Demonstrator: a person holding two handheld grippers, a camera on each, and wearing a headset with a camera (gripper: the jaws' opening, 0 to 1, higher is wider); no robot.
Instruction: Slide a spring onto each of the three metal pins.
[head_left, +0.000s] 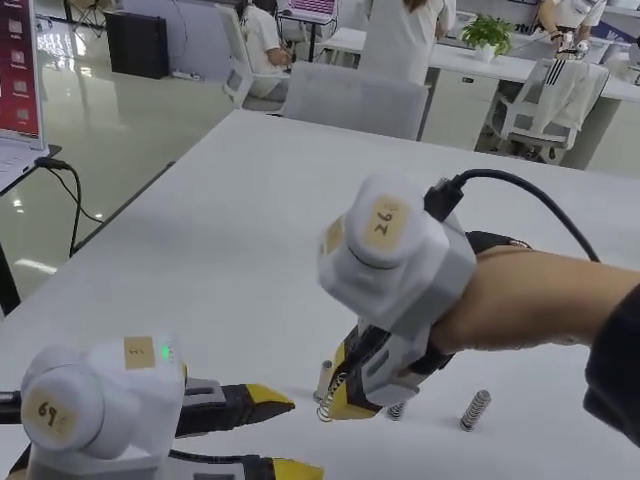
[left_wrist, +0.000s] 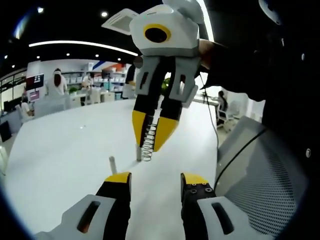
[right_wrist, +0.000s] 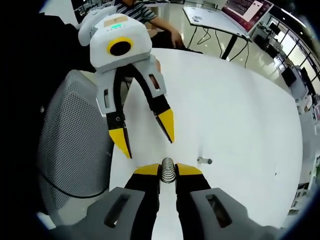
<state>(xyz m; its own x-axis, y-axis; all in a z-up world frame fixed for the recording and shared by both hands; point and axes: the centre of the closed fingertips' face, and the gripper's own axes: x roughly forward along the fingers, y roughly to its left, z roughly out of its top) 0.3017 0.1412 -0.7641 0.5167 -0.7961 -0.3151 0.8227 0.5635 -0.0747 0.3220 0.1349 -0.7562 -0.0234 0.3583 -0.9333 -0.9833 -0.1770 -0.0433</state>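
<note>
Spring (left_wrist: 148, 140): silvery wire coil | right gripper (right_wrist: 168, 172) fingers clamp it | left gripper (left_wrist: 156, 178) fingers apart

A shiny metal spring (right_wrist: 168, 170), a dull metal pin (left_wrist: 112, 164), a smooth matt white table (head_left: 250, 230)

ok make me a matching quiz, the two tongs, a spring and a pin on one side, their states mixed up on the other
1 right tongs
2 left tongs
3 loose spring
4 pin near the left tongs

a standing upright, nothing on it
b open, holding nothing
c shut on a spring
d lying on the table, untouched

Pairs: 1-c, 2-b, 3-d, 4-a
</note>
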